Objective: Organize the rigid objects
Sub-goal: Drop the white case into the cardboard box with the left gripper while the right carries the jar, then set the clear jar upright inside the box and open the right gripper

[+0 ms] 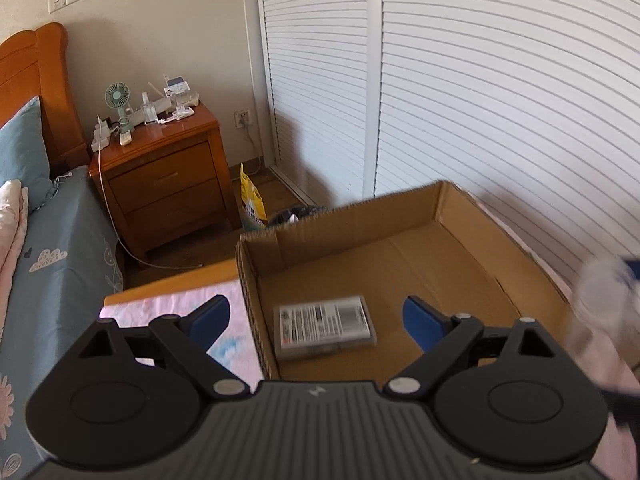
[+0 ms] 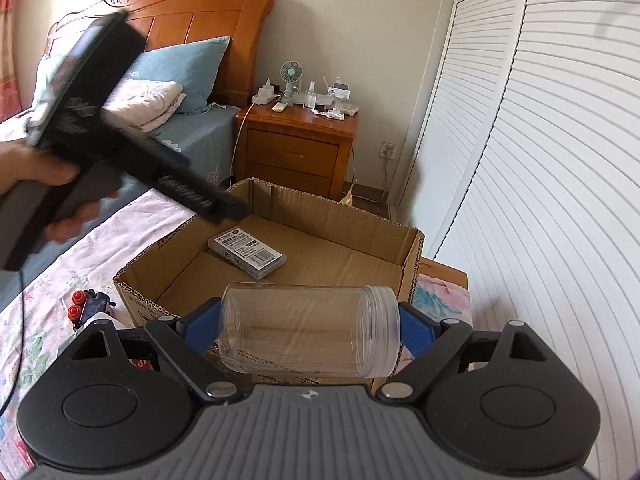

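Left gripper (image 1: 316, 320) open, empty; right gripper (image 2: 308, 326) clamps clear jar (image 2: 308, 332); case (image 1: 325, 330) label unreadable.

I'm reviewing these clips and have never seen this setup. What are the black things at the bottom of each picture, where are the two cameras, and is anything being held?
There is no robot arm. A person holds a two-finger gripper in each hand, and each gripper carries a wide-angle camera looking forward along its fingers, so the black body and blue pads fill the bottom of each picture.

In the left view, the left gripper is open and empty above a cardboard box on a bed. In the box lies a flat grey case.

In the right view, the right gripper holds a clear jar sideways by its ends, at the box's near edge. The person's hand with the left gripper shows at the left. A small toy lies on the bedspread.
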A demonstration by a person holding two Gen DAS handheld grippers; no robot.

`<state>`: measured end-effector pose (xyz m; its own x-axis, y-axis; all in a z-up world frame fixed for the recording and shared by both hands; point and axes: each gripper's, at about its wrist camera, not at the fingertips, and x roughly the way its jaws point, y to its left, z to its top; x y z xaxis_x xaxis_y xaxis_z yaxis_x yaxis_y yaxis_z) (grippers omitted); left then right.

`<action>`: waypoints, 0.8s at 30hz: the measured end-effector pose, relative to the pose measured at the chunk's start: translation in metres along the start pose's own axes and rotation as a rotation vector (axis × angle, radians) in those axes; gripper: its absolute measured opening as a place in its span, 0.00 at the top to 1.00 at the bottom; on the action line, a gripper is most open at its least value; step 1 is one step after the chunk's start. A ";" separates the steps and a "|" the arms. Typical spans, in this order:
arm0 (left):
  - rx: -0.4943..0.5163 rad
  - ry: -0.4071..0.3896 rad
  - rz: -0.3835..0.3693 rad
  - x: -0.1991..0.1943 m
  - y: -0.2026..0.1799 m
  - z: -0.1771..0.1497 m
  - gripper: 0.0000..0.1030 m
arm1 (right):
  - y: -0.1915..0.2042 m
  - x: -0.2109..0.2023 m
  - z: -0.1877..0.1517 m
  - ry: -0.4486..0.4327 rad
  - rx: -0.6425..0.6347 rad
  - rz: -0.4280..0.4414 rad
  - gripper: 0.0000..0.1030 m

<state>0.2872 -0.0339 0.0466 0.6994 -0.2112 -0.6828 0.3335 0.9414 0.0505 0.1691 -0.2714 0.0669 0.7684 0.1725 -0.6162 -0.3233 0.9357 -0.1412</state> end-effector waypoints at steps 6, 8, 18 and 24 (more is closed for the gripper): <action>-0.003 -0.017 -0.003 -0.036 0.001 -0.022 0.07 | -0.001 0.011 0.010 0.014 -0.011 0.000 0.09; -0.015 -0.046 0.011 -0.049 0.002 -0.031 0.06 | -0.003 0.017 0.015 0.018 -0.011 -0.004 0.09; -0.028 -0.086 0.009 -0.089 0.015 -0.074 0.03 | -0.016 0.059 0.049 0.056 0.002 -0.029 0.09; -0.019 -0.065 0.023 -0.098 0.019 -0.095 0.03 | -0.019 0.086 0.071 0.069 0.010 -0.062 0.10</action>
<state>0.1653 0.0291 0.0453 0.7466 -0.2059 -0.6326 0.3054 0.9509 0.0510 0.2803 -0.2530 0.0719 0.7470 0.0928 -0.6583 -0.2701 0.9472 -0.1730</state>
